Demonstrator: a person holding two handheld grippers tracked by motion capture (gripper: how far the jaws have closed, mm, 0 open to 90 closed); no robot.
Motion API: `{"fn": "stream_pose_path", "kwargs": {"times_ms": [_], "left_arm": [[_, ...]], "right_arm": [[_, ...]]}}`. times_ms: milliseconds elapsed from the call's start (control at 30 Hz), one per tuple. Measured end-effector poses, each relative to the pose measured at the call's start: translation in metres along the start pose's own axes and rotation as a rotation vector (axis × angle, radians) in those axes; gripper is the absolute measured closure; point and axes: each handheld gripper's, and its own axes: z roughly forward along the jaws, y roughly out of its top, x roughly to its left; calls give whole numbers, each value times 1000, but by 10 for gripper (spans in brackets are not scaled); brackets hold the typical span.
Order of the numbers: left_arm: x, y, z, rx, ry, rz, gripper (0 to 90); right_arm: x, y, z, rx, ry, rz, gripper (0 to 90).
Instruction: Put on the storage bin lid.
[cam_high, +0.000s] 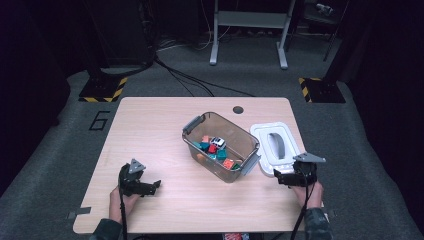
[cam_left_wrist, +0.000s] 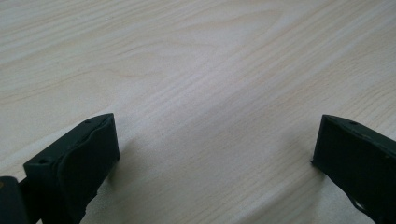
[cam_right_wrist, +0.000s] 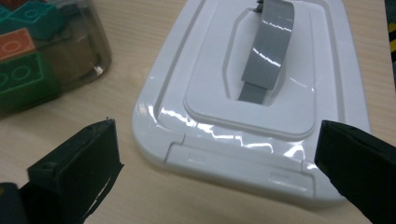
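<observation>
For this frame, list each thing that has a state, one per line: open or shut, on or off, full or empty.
Bin: open, lid off, partly filled with toy bricks.
Lid: off the bin, flat on the table beside it, grey handle up.
Left gripper: open, holding nothing, over bare table.
Right gripper: open, holding nothing, jaws standing either side of the lid's near edge.

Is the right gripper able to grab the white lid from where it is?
Probably yes. The right gripper is open, its jaws either side of the white lid's near edge, and nothing lies between them.
</observation>
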Motion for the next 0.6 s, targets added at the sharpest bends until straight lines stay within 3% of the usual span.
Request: {"fn": "stream_pose_path", "kwargs": {"times_ms": [200, 267, 333, 467, 600], "left_arm": [[-1, 0, 0, -2, 6, -7, 0], [0, 0, 0, 9, 6, 11, 0], [-1, 0, 1, -2, 5, -6, 0], [0, 0, 1, -8, 8, -1, 0], [0, 1, 1, -8, 8, -1, 0]], "right_arm": [[-11, 25, 16, 52, -14, 29, 20], [-13, 33, 21, 71, -17, 39, 56], [-14, 40, 28, 87, -20, 44, 82], [-16, 54, 43, 120, -47, 53, 167], [-15, 65, 57, 143, -65, 55, 326]]}}
